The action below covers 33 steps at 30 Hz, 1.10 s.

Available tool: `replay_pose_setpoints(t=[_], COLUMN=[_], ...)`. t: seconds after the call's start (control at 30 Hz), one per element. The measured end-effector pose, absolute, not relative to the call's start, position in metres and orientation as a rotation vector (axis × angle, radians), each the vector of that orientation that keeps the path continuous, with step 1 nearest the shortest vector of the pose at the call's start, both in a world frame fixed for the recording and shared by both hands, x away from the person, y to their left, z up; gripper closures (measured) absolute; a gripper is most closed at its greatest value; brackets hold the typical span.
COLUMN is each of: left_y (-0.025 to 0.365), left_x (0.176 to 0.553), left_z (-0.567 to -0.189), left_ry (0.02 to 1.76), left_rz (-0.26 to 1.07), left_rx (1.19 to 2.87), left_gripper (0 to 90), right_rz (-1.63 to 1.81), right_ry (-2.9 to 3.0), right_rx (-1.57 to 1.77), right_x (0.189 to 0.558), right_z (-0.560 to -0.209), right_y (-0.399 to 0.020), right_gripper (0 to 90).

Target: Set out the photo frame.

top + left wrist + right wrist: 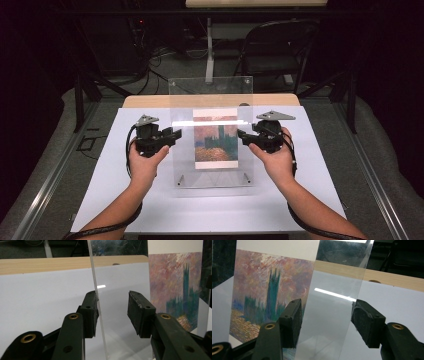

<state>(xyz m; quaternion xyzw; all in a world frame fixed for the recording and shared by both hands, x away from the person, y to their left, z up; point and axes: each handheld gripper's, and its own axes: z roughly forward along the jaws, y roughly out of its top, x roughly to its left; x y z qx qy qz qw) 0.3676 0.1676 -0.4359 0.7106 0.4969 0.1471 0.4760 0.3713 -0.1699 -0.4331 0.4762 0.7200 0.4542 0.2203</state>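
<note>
A clear sheet (212, 135) of plastic stands tilted at the middle of a white board (100, 195) that covers most of a wooden table (150, 101), and a printed picture (215, 139) of a blue-green tower under a pink and purple sky lies under or behind it. In the high view 2 small metal pegs show near the sheet's lower corners, toward 6 o'clock from the picture. The left gripper (176, 135) comes at the sheet's edge from 9 o'clock and the right gripper (241, 134) from 3 o'clock, each carried in a hand, with a black cable trailing down along each forearm. In the left gripper view the sheet's edge (96, 302) runs up between the 2 jaws: the jaw at 9 o'clock lies against it or very nearly so, while the jaw at 3 o'clock stands clearly off it, so this claw is partly open around the sheet and not clamped. In the right gripper view the sheet (332, 310) again passes between the jaws; the jaw at 3 o'clock sits at its edge, the jaw at 9 o'clock is just beside its face, and whether either pad touches I cannot tell, so this claw is fairly wide, with no firm grip seen. A dark folding chair (277, 45) stands beyond the table at 12 o'clock.
</note>
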Motion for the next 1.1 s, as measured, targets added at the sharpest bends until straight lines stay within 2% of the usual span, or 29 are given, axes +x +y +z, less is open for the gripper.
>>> replay_pose_setpoints(t=[0.4,0.57,1.1], left_y=[0.171,0.173,0.175], left_x=[0.345,0.334,0.312], left_z=[-0.433,-0.433,-0.437], left_ry=[1.171,1.144,1.094], left_rz=[0.383,0.394,0.412], left_rx=[1.735,1.729,1.71], left_gripper=[66.2,67.8,68.5], right_rz=[1.298,1.274,1.336], right_ry=[1.965,1.954,1.932], right_rx=[1.274,1.224,1.216], right_x=[0.347,0.335,0.312], right_z=[-0.431,-0.431,-0.433], right_y=[-0.178,-0.18,-0.186], right_gripper=[53.1,61.3,65.9])
